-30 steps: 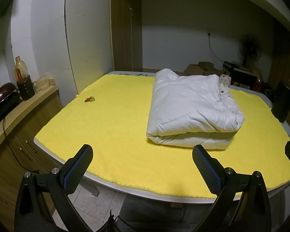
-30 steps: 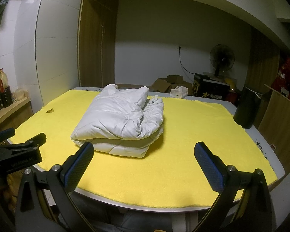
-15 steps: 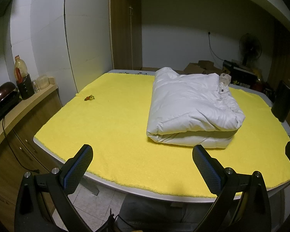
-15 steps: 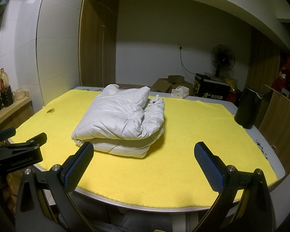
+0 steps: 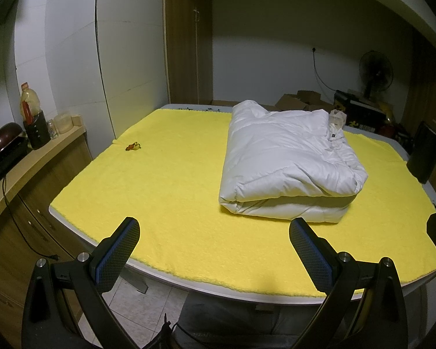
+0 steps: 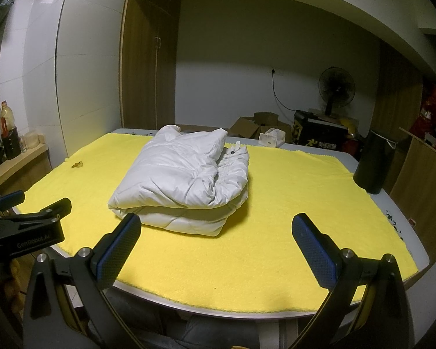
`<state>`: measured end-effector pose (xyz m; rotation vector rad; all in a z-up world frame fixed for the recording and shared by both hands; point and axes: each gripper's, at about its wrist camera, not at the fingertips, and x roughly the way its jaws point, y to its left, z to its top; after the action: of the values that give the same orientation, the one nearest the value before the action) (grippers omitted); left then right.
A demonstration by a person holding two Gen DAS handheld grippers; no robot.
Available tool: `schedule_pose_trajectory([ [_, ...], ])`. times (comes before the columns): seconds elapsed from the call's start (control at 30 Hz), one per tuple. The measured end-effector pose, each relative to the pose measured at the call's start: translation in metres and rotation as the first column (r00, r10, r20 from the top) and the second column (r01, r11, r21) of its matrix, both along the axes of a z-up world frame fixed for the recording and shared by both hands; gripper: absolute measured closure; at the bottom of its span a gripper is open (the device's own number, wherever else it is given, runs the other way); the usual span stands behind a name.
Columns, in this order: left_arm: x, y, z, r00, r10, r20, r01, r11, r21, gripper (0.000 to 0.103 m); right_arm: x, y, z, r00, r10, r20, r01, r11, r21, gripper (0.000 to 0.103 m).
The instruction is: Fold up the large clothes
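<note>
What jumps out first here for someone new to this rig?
The folded white puffer jacket draws the eye first, a thick bundle lying mid-table on the bright yellow cloth. Next come the open left gripper and right gripper at the near edge, jaws wide and empty. A small brown scrap lies far left.

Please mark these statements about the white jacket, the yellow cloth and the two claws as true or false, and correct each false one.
1. The puffy white padded jacket lies folded into a compact bundle on the yellow towel cloth. True.
2. The left claw is shut on the jacket. False: it is open, hovering near the table's front edge, apart from the jacket.
3. The right claw is open and holds nothing. True.
4. A small brownish object lies on top of the jacket. False: it lies on the cloth, well away from the jacket.
5. A black standing fan stands behind the table. True.
</note>
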<state>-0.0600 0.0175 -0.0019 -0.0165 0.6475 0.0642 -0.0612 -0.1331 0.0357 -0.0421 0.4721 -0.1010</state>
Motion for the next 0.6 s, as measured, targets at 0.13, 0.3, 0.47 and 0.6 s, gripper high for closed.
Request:
schedule_pose_trajectory([
  [0.13, 0.0003, 0.0003, 0.0001, 1.000, 0.000, 0.000, 0.000, 1.000, -0.001, 0.000, -0.0003, -0.0001, 0.0000, 1.000, 0.000, 0.000, 0.000, 1.000, -0.001, 0.000],
  [0.3, 0.0004, -0.0001, -0.0002, 1.000, -0.001, -0.002, 0.001, 1.000, 0.001, 0.000, -0.0004, -0.0001, -0.0002, 1.000, 0.002, -0.002, -0.002, 1.000, 0.000, 0.000],
  [0.47, -0.0002, -0.0004, -0.0007, 1.000, -0.003, -0.004, 0.003, 1.000, 0.003, 0.000, -0.0008, 0.0005, -0.0013, 1.000, 0.009, -0.005, -0.009, 1.000, -0.001, 0.000],
  [0.6, -0.0006, -0.0007, -0.0011, 1.000, -0.006, -0.006, 0.006, 1.000, 0.003, 0.000, -0.0014, 0.0010, -0.0020, 1.000, 0.011, -0.006, -0.011, 1.000, -0.002, 0.000],
])
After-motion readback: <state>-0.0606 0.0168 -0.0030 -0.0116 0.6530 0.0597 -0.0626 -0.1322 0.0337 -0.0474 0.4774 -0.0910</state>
